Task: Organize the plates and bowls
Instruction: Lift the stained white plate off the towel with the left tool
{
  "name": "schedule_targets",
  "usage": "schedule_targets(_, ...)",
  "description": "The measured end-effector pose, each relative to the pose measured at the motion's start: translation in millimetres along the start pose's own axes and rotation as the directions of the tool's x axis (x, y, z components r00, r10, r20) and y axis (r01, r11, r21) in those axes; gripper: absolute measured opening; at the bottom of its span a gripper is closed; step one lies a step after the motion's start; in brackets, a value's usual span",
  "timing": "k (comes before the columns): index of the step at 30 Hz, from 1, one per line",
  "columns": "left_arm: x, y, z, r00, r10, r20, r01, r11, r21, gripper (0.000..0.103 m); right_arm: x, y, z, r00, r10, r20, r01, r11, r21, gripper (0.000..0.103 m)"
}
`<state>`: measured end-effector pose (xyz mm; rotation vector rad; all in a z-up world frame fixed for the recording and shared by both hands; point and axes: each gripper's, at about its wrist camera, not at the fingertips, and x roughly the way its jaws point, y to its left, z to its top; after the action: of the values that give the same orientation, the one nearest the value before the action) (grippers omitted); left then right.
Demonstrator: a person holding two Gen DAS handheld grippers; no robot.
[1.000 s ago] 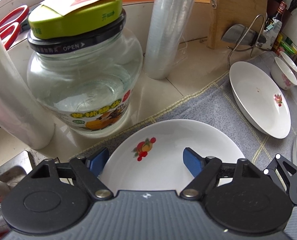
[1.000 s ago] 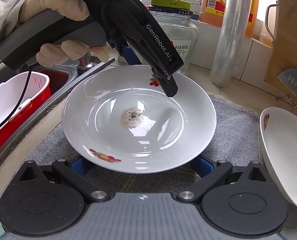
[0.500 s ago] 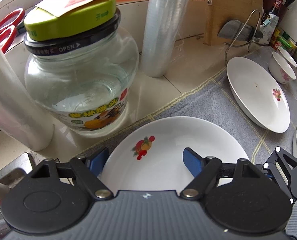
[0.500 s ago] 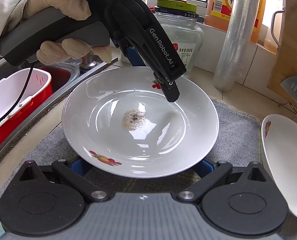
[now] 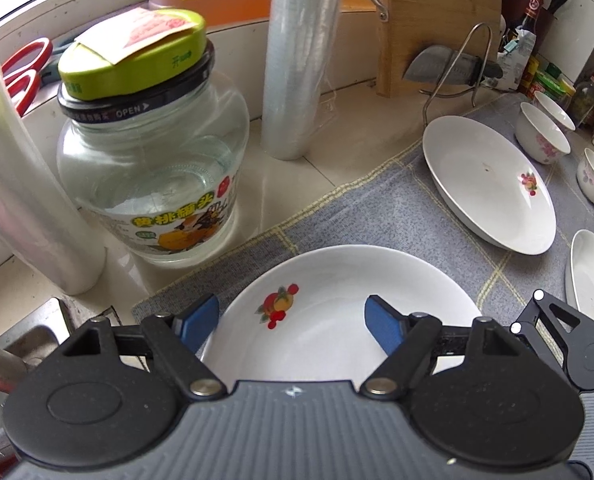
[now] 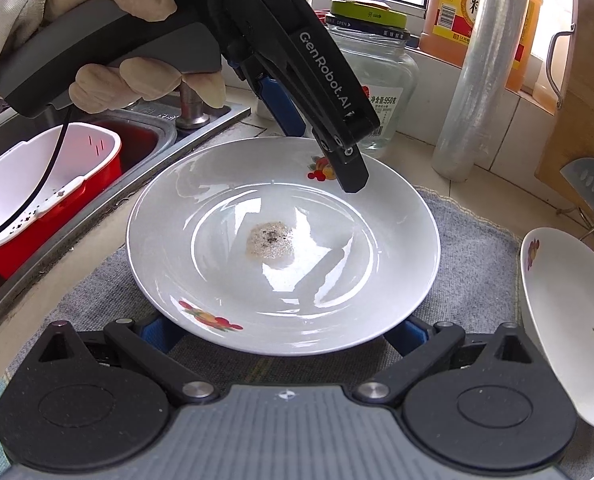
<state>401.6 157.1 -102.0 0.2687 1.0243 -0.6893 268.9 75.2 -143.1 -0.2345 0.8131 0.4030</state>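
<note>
The white plate (image 6: 283,246) with fruit prints lies on the grey mat (image 6: 473,264), directly ahead of both my tools. Only my right wrist view shows the patch of gritty residue (image 6: 271,240) at its centre; the left wrist view cuts that part off behind the tool body. My left gripper (image 5: 293,320) straddles the plate's far rim, one blue pad outside it and one over the plate, jaws closing yet not pressing on it. From the right camera I see the gloved hand (image 6: 109,40) holding that left tool, its tip just above the rim near the fruit print. My right gripper (image 6: 285,330) has its blue fingertips tucked under the plate's near edge, spread wide; I cannot tell whether they touch it. Off to the right of the left tool, a second plate (image 5: 489,184) leans on the mat, with small bowls (image 5: 541,134) past it, which the right view misses. Beyond the left tool stands a glass jar (image 5: 153,168). The red basin (image 6: 45,196) in the sink appears only left of the right tool
</note>
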Motion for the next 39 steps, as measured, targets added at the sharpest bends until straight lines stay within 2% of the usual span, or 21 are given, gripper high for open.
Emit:
schedule_targets(2,-3,-5,0,0.998,-0.065,-0.006,0.065,0.998,-0.006,0.072,-5,-1,1,1.0,0.008,0.015,-0.008,1.0,0.003,0.103)
schedule_targets(5,-4,-14,0,1.0,0.026,0.016,-0.027,0.999,0.034,0.072,-1,-4,0,1.0,0.006,-0.009,-0.006,1.0,0.009,0.103)
schedule_targets(7,-6,-9,1,1.0,0.017,0.023,-0.017,1.0,0.012,0.074,-2,-2,-4,1.0,-0.002,-0.002,0.002,1.0,-0.002,0.103)
schedule_targets(9,-7,-1,1,0.999,0.026,0.021,-0.026,1.0,-0.011,0.087,-7,-3,-6,1.0,0.002,0.008,-0.002,1.0,0.002,0.103)
schedule_targets(12,0,10,2,0.999,0.051,-0.002,-0.051,0.999,-0.017,0.087,-7,-3,-6,1.0,0.005,0.007,-0.006,1.0,0.002,0.103)
schedule_targets(17,11,21,4,0.998,-0.02,-0.058,0.018,0.999,-0.048,0.085,-5,-2,-6,1.0,-0.01,0.01,0.01,1.0,-0.011,0.103)
schedule_targets(20,19,20,3,0.994,-0.046,-0.102,0.043,0.999,-0.03,0.079,-3,0,-7,0.999,-0.031,0.013,0.032,0.999,-0.018,0.103)
schedule_targets(29,26,21,5,0.982,-0.089,-0.166,0.095,0.995,0.031,0.079,-1,-1,-8,0.999,-0.024,0.026,0.025,1.0,-0.01,0.103)
schedule_targets(39,22,22,4,0.979,-0.112,-0.17,0.119,0.992,0.031,0.078,0,0,-6,0.999,-0.026,0.021,0.026,1.0,-0.011,0.103)
